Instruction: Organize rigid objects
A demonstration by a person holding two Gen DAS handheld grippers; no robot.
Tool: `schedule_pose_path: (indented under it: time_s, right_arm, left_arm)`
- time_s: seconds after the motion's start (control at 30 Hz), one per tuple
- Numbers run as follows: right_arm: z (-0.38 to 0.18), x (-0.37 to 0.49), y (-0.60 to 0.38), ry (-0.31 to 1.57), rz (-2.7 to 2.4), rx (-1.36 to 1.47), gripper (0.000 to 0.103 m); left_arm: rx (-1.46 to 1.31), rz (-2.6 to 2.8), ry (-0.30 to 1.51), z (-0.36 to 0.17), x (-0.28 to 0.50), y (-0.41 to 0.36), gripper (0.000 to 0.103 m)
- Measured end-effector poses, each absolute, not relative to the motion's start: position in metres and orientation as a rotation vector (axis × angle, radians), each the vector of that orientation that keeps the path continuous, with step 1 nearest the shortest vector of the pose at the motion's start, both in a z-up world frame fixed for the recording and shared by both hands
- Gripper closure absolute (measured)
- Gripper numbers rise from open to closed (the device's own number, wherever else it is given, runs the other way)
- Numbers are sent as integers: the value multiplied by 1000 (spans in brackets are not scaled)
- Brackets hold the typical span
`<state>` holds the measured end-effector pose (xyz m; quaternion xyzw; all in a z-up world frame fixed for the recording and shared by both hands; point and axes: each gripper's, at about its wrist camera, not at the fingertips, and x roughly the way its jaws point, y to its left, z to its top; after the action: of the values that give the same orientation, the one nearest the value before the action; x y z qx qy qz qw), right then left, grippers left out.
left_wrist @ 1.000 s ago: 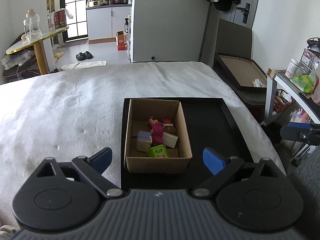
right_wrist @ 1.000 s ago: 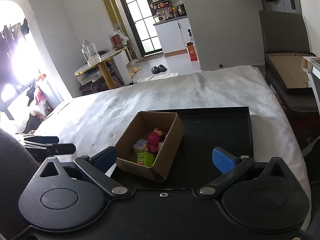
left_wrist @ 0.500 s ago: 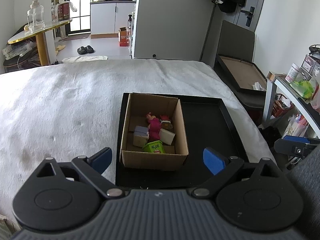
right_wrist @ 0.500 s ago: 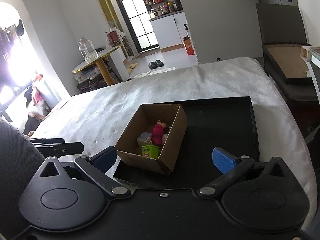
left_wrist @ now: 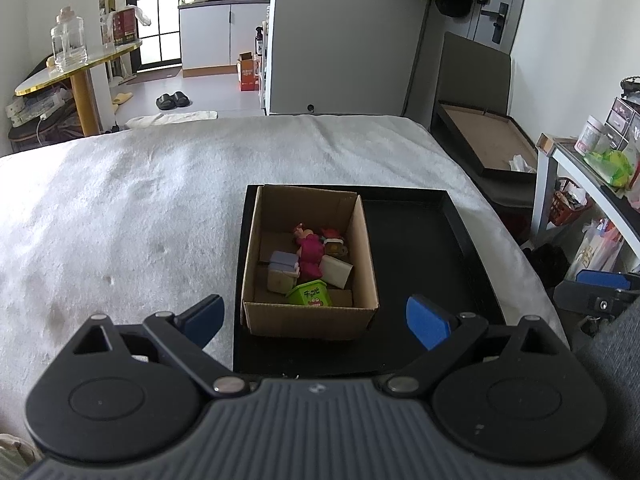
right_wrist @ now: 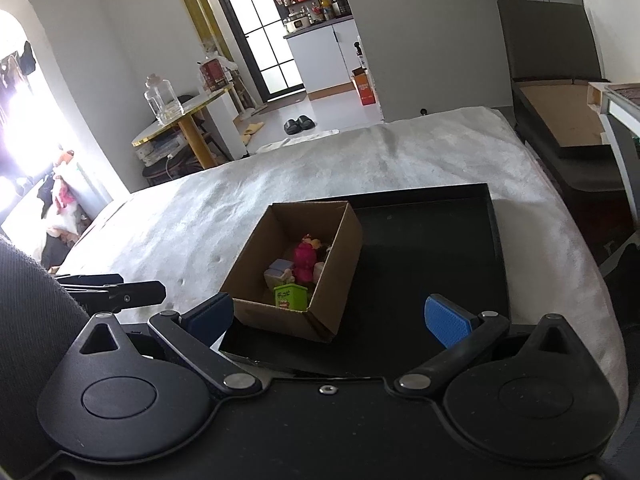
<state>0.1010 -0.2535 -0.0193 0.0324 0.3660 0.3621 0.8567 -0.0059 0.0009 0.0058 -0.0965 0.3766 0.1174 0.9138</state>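
An open cardboard box (left_wrist: 312,322) stands in the left half of a black tray (left_wrist: 424,248) on a bed. Inside lie a pink figure (left_wrist: 310,250), a green box (left_wrist: 310,296), a lilac-topped block (left_wrist: 282,270) and a white block (left_wrist: 337,270). The box also shows in the right wrist view (right_wrist: 280,320), in the tray (right_wrist: 432,240). My left gripper (left_wrist: 314,320) is open and empty, held just in front of the box. My right gripper (right_wrist: 330,318) is open and empty, near the box's front right corner.
A white blanket (left_wrist: 120,208) covers the bed. A side table with jars (left_wrist: 592,160) stands right of it, a flat brown box (left_wrist: 488,140) behind. A round table with a glass jar (left_wrist: 72,68) is far left. The tray's right half (left_wrist: 416,280) holds nothing.
Both grippers have pulled back and risen a little; the box and tray look smaller and farther. Jaws stay open. The toys in the box have not moved.
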Motion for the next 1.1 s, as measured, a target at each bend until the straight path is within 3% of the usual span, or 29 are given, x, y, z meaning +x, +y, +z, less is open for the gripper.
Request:
schedule_pose_path:
  time_s: [1.1]
  right_arm:
    - [-19,101,-253,780,758,65,0]
  left_arm:
    - [-208,248,796,1,-3,2,6]
